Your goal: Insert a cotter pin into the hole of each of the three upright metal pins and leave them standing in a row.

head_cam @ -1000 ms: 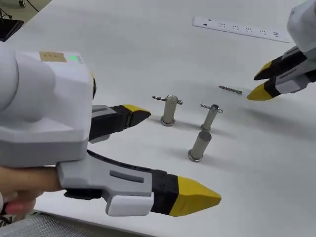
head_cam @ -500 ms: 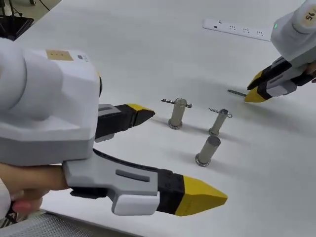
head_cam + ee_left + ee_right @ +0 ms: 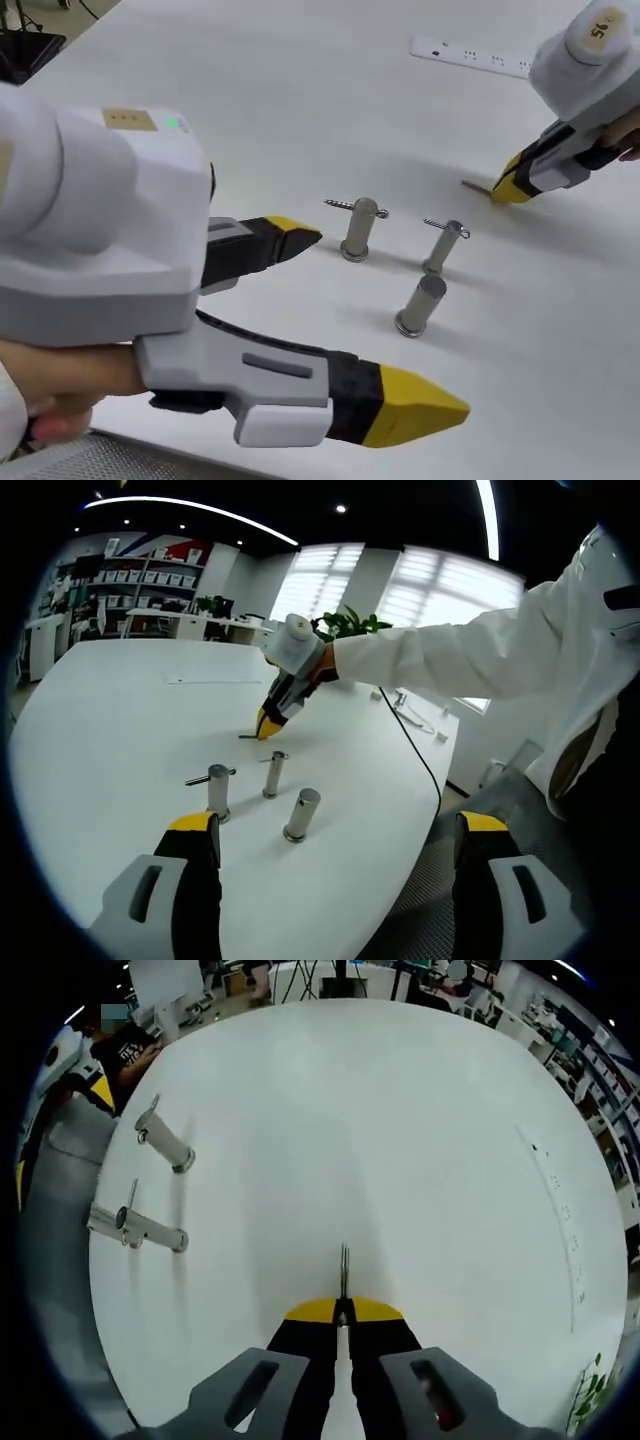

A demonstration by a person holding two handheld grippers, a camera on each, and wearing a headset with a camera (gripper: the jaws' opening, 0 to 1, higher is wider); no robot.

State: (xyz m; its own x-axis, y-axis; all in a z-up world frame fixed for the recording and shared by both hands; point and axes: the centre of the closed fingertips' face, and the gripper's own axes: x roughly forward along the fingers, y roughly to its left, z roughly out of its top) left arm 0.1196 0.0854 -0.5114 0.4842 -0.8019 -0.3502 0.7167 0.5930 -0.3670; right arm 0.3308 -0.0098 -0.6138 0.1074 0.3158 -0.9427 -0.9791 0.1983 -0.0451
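Head view: the left gripper, jaws wide apart, sits by the near edge of the table. Three metal pins stand mid-table, two carrying cotter pins, the nearest bare.
Left gripper view: open tabletop surrounds all three.
Right gripper view: the right gripper pinches a third cotter pin, with bare surface ahead.

Left tongs: yellow tips, black behind, grey shanks; white housing with green light and tan patch.
Right tongs: yellow tips, black behind, grey shanks; white housing, beige round label with dark digits.
Metal pins: dull grey-beige, unpatterned.
Cotter pin: dark grey.
Fitted cotter pins: dark silvery grey.
Bench: plain white.
Power strip: white, dark sockets.
Sleeve: white.
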